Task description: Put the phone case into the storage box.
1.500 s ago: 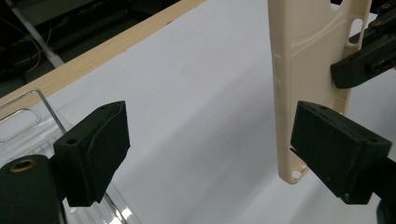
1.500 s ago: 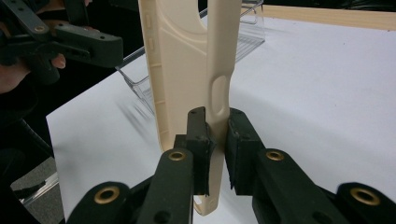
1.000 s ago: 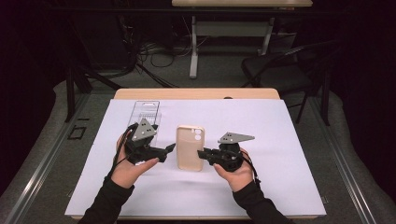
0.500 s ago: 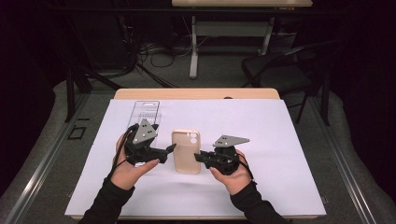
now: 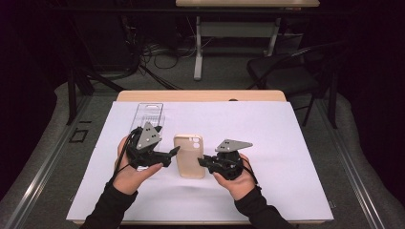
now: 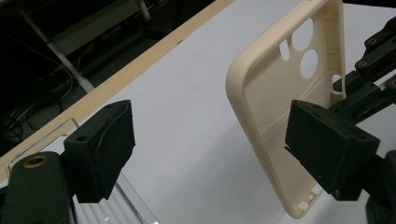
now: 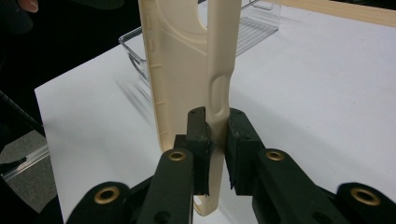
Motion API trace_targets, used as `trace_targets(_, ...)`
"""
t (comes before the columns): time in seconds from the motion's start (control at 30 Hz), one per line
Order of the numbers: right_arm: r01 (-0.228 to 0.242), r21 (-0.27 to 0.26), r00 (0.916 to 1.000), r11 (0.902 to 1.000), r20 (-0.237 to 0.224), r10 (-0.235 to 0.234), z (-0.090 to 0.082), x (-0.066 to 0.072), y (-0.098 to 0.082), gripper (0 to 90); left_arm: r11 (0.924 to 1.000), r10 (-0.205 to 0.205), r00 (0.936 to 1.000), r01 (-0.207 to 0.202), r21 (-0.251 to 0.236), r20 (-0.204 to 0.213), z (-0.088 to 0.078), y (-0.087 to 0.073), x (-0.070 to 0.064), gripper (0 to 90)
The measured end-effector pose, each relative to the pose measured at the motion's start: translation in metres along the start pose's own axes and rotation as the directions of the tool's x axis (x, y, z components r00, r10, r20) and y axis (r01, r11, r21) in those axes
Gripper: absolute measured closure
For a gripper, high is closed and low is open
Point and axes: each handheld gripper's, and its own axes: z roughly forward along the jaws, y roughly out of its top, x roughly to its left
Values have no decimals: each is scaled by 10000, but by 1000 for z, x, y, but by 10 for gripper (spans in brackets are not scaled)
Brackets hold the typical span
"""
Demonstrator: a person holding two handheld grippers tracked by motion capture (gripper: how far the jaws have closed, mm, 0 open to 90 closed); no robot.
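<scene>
A beige phone case [image 5: 189,157] with round camera cut-outs is held up over the white sheet, its hollow side facing the left gripper view [image 6: 261,93]. My right gripper [image 5: 203,162] is shut on the case's long right edge; in the right gripper view the pads [image 7: 198,140] pinch that rim [image 7: 219,93] near its bottom corner. My left gripper [image 5: 171,156] stands open just left of the case. In its own view the jaws [image 6: 210,149] are wide apart, with the case's near edge between them and untouched.
A clear plastic tray [image 5: 149,113] lies on the white sheet [image 5: 286,143] behind the left hand, also in the left gripper view [image 6: 107,210]. The wooden table edge [image 5: 200,95] runs along the back. A chair [image 5: 286,71] and desk legs stand beyond.
The case and my right gripper have shifted slightly left, toward the left gripper. The left hand has hardly moved.
</scene>
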Motion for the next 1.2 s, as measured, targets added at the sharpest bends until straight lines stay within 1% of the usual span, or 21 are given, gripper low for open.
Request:
trace_targets(0.03,7,1,10000,10000,-9,-7,0,0,0,812,10000,75,10000,-75,5,-17,-1,0,0,175)
trace_targets(0.17,71,84,10000,9999,-16,-71,0,0,0,812,9992,386,9992,-386,42,-51,-3,1,-2,253)
trace_targets(0.23,105,104,9999,9999,6,-106,0,0,0,812,9982,581,9981,-579,131,-185,-4,2,-2,278)
trace_targets(0.33,162,173,9999,9997,6,-162,0,0,0,812,9979,635,9978,-633,140,-171,-4,2,-3,302)
trace_targets(0.4,185,213,9998,9996,-13,-185,1,1,0,812,9969,764,9969,-761,184,-172,-5,3,-4,325)
trace_targets(0.57,330,235,9994,9992,-41,-329,0,2,0,812,9954,934,9954,-930,232,-194,-7,4,-6,396)
trace_targets(0.63,375,233,9993,9990,-43,-374,1,2,1,812,9945,1006,9948,-1001,290,-133,-7,4,-6,420)
trace_targets(0.77,447,306,9990,9985,-63,-445,1,4,1,812,9922,1201,9926,-1194,367,-163,-8,4,-6,448)
trace_targets(0.8,473,284,9989,9985,-57,-472,1,4,1,812,9913,1280,9916,-1274,323,-161,-8,4,-6,449)
trace_targets(0.83,493,311,9988,9983,-56,-491,1,4,1,811,9903,1356,9908,-1353,328,-59,-8,5,-6,463)
trace_targets(0.87,505,295,9987,9983,-53,-503,1,4,0,811,9904,1338,9910,-1337,340,-6,-8,5,-6,488)
trace_targets(1.0,541,316,9985,9980,-53,-540,2,5,0,812,9889,1424,9898,-1424,423,31,-8,5,-7,489)
trace_targets(1.07,578,318,9983,9978,-62,-577,2,5,0,812,9876,1511,9885,-1508,442,-19,-9,6,-7,491)
trace_targets(1.2,613,340,9981,9975,-89,-610,2,7,0,812,9876,1515,9883,-1520,404,152,-9,6,-7,542)
